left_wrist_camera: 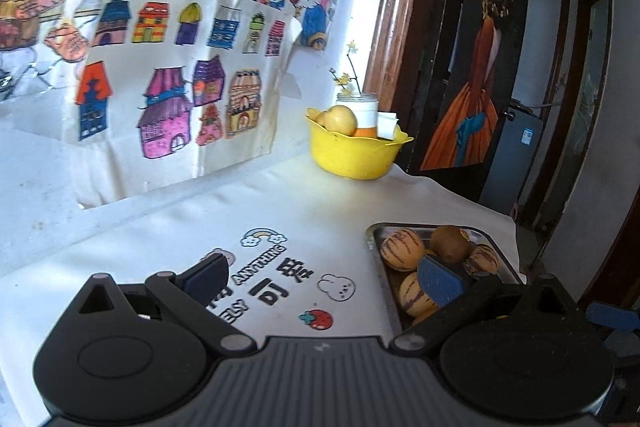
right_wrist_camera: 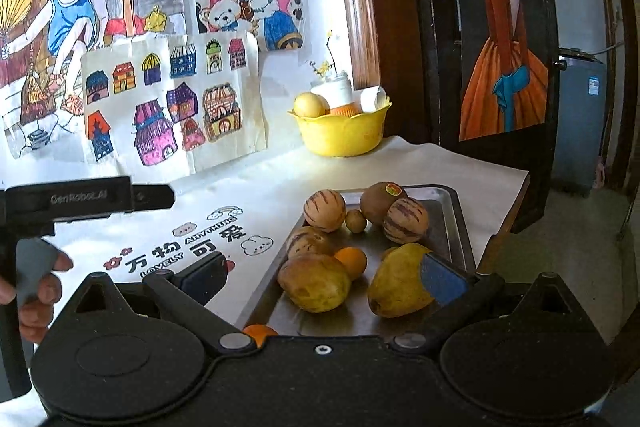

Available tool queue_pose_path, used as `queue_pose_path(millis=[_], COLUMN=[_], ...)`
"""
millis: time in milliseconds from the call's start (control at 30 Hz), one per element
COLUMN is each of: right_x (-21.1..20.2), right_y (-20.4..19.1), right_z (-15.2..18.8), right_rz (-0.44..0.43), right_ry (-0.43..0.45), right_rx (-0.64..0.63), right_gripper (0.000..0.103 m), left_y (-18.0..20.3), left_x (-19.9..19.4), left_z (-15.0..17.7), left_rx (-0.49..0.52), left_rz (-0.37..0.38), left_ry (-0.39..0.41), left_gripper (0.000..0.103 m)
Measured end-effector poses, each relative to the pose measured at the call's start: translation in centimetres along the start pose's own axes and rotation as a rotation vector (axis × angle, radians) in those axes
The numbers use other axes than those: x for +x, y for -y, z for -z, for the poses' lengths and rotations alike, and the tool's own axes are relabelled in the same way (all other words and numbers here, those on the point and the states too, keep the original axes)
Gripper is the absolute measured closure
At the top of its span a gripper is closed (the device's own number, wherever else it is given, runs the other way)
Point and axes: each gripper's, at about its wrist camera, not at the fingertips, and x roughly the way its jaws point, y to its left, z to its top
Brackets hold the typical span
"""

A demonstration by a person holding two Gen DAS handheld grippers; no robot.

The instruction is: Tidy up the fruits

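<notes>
Right gripper: jaws apart, empty, low in the frame over the near end of the metal tray; the right pad overlaps a yellow pear. A second pear, an orange and striped pepino melons lie on the tray. Left gripper: jaws apart, empty, above the white printed cloth on the worktop. Yellow bowl, upper centre, holds an apple.
</notes>
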Motion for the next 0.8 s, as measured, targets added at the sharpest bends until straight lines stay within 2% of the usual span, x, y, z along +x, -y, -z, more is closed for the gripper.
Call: queue_pose_path(millis=[333,800], right_x=[-1.2,-1.6], right_y=[-1.4,-2.2], right_z=[0.6,1.4], right_rz=[0.040,0.104], right_ry=[0.049,0.116], right_rx=[-0.020,-0.032], right_gripper=[0.001,0.001], left_y=[-1.7,-2.7], left_x=[-1.5,-2.8], left_z=[1.3,2.3], left_rx=[-0.020,-0.029], left_rz=[-0.027,-0.072], left_ry=[0.007,0.056], left_gripper=[0.001,0.000])
